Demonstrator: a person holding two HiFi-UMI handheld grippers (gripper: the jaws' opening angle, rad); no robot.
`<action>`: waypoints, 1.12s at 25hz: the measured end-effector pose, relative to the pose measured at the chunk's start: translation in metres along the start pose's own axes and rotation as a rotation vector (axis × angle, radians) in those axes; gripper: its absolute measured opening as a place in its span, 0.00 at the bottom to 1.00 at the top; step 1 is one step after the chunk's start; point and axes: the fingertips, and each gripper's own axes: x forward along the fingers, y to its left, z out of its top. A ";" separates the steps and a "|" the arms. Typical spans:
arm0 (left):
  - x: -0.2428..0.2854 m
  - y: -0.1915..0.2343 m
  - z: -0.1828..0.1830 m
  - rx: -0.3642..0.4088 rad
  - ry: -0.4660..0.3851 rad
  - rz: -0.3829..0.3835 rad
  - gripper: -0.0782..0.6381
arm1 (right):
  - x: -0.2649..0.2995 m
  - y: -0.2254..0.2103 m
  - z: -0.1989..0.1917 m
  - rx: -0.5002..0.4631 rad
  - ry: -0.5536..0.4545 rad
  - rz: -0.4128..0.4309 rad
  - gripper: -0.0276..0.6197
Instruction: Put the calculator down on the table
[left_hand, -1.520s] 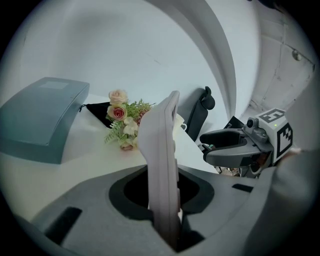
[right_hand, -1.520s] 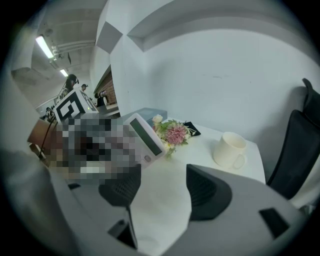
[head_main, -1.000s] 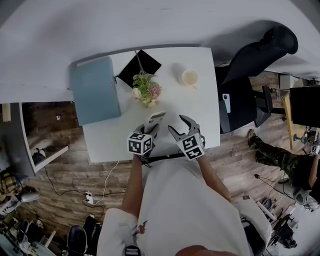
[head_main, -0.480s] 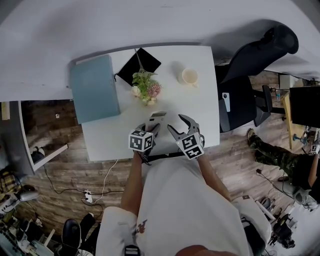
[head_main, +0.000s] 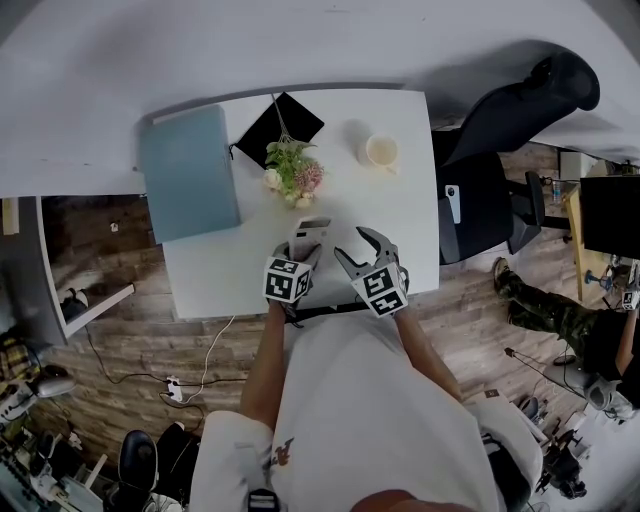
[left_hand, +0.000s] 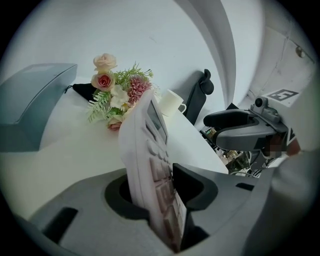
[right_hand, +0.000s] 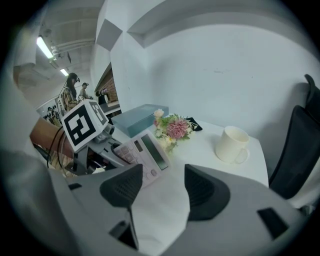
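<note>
**Release step: calculator low over the tabletop, left jaws loosening**

The left gripper's (left_hand: 152, 186) jaws had just been opening, with the calculator (left_hand: 145, 145) between them, at the tabletop's (head_main: 400, 210) lower centre in the head view, just below the flowers (head_main: 293, 180). Contact with the tabletop could not be confirmed. The right gripper's (right_hand: 159, 187) jaws stood apart and empty. The next move probably called for full opening, then a straight withdrawal without dragging the calculator.

White table (head_main: 400, 210): teal case (head_main: 188, 175) left, black pouch (head_main: 282, 128), flower bunch (head_main: 293, 175), cream mug (head_main: 380, 152) right.
</note>
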 end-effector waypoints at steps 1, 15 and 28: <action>0.000 0.001 0.000 0.017 0.001 0.010 0.33 | 0.000 0.000 0.000 -0.001 0.000 0.000 0.45; -0.008 0.006 0.004 0.042 -0.019 0.035 0.39 | 0.002 0.003 -0.001 -0.006 0.000 -0.001 0.45; -0.022 0.012 0.004 0.032 -0.049 0.058 0.39 | 0.003 0.008 -0.004 -0.013 0.013 0.001 0.45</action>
